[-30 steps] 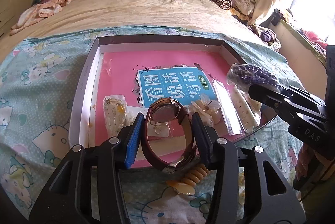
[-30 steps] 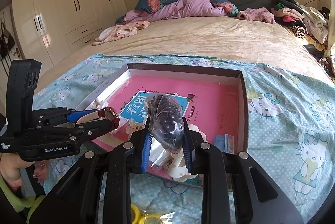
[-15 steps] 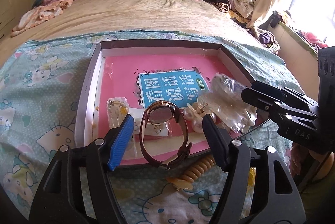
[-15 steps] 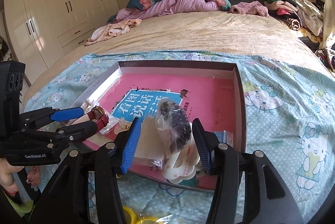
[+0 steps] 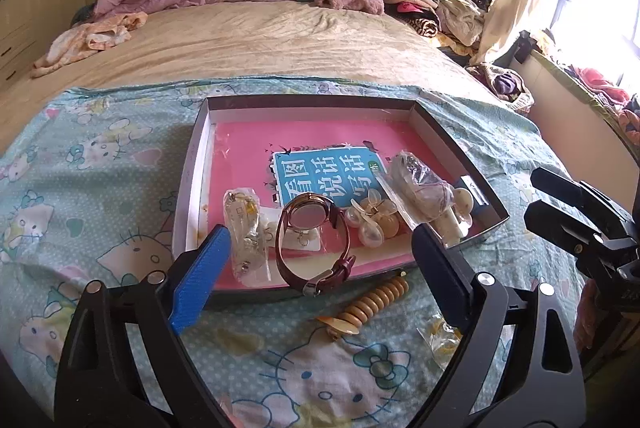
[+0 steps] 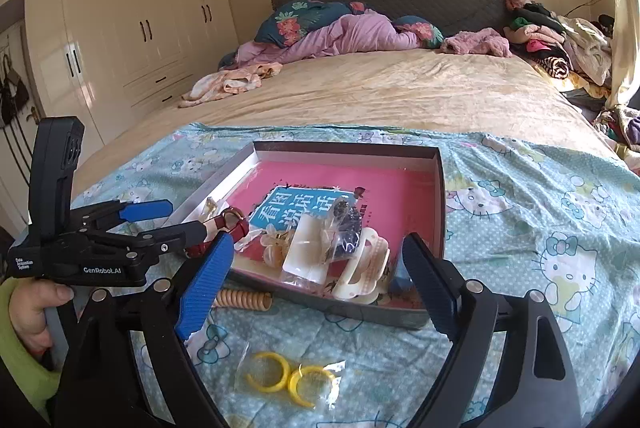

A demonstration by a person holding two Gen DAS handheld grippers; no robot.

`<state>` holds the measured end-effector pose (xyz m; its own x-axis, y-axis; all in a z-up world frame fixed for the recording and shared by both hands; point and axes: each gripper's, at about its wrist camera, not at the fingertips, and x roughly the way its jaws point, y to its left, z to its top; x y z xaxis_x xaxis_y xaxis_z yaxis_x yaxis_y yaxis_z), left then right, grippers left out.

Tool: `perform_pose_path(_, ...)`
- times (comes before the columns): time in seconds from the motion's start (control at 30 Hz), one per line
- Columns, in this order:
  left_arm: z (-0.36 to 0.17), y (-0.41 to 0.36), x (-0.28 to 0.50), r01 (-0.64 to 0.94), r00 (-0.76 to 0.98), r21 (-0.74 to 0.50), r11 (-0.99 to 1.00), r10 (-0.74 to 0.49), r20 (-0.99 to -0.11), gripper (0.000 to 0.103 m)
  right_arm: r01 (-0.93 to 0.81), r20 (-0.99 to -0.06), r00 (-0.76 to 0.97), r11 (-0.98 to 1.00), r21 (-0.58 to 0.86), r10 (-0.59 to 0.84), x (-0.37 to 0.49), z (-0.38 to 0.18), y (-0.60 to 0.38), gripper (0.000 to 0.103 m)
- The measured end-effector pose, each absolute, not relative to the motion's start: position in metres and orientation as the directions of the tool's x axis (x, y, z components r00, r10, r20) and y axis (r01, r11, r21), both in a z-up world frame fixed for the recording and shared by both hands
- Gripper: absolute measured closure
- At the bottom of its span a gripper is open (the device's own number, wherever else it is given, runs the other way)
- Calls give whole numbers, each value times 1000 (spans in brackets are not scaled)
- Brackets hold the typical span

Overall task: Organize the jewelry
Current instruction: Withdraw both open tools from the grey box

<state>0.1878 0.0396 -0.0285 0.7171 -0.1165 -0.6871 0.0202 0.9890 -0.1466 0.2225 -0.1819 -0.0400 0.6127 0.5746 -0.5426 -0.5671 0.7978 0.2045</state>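
Watch (image 5: 316,244) released in box (image 5: 460,144), both tools just opened wide, empty.

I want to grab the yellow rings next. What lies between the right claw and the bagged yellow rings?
Nothing: in the right wrist view only bare bedsheet separates the open right claw from the bagged yellow rings.
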Motion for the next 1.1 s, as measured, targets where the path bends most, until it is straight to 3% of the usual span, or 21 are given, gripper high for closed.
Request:
perform_pose_path(0.47,-30,29,163,36,717,-77,996,-79,-693,15,-584,-600,566,788,194,566,189,-54,-182,15)
perform_pose_path(1.1,-71,38,150,19,634,-50,999,-51,-772,15,-541,-747,445,813,216,494,181,-127,-154,15)
